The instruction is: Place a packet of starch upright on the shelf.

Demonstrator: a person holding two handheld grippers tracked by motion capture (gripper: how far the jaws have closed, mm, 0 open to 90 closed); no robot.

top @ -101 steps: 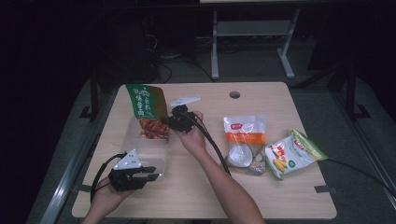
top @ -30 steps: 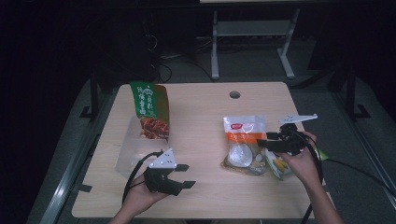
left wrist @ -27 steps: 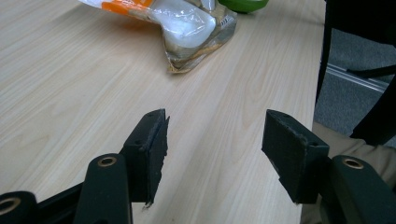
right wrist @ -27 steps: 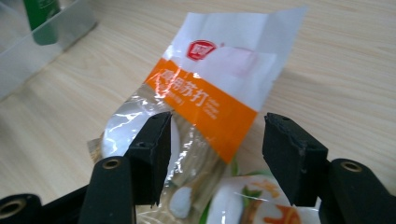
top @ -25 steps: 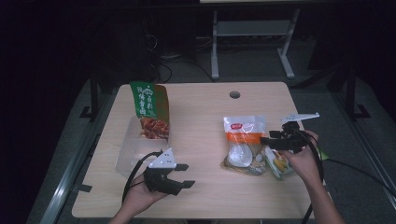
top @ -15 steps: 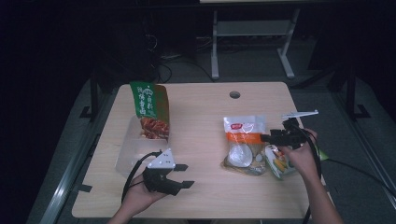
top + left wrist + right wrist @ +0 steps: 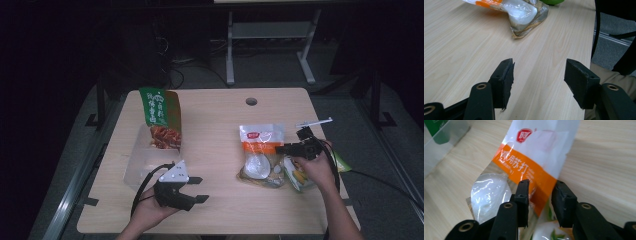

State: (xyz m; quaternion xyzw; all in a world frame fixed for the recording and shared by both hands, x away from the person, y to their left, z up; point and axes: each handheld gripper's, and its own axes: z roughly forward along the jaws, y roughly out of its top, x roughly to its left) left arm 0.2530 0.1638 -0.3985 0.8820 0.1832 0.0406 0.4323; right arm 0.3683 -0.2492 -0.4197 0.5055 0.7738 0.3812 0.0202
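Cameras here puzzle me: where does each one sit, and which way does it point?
High view: above the person's side, looking forward and down on the table; both forearms enter from below.
Left gripper view: rides the left claw, looking along its open jaws across the wood toward the white-and-orange packet.
Right gripper view: rides the right claw, jaws astride that packet's orange band.
Shared: all three show the packet; the high view shows both claws.

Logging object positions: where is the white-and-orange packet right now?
In the high view the white-and-orange packet lies right of the table's middle, overlapping the green packet, with the right gripper at its orange band.
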